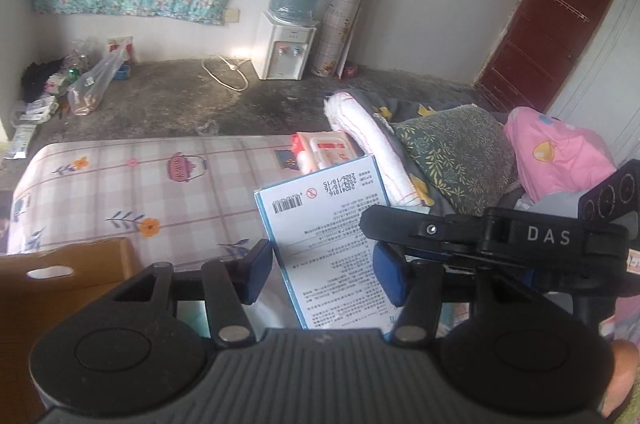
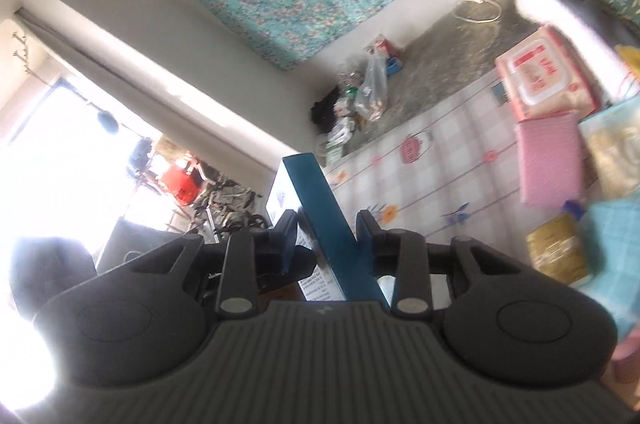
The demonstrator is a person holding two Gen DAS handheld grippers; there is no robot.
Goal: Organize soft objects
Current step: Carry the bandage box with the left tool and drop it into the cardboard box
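Left wrist view: the left gripper (image 1: 326, 274) stands at a middling width with a white and blue box (image 1: 326, 244) rising between its blue pads; whether the pads press on the box cannot be told. Printed text and a barcode face the camera. The right gripper (image 1: 404, 236) comes in from the right and meets the box's right edge. Beyond the fingertips lie a wet wipes pack (image 1: 326, 146) on the patterned tablecloth (image 1: 132, 184), and to its right a rolled white towel (image 1: 362, 136), a green cushion (image 1: 456, 148) and a pink bundle (image 1: 556, 148). A cardboard box (image 1: 68, 276) sits at lower left.

Right wrist view: the right gripper (image 2: 328, 242) is narrow, clamped on the same box (image 2: 332, 224), its teal side edge facing the camera and running forward between the fingers. Ahead to the right, on the tablecloth (image 2: 420, 176), lie the wet wipes pack (image 2: 544, 76), a pink cloth (image 2: 550, 160) and a yellow packet (image 2: 558, 250), blurred.
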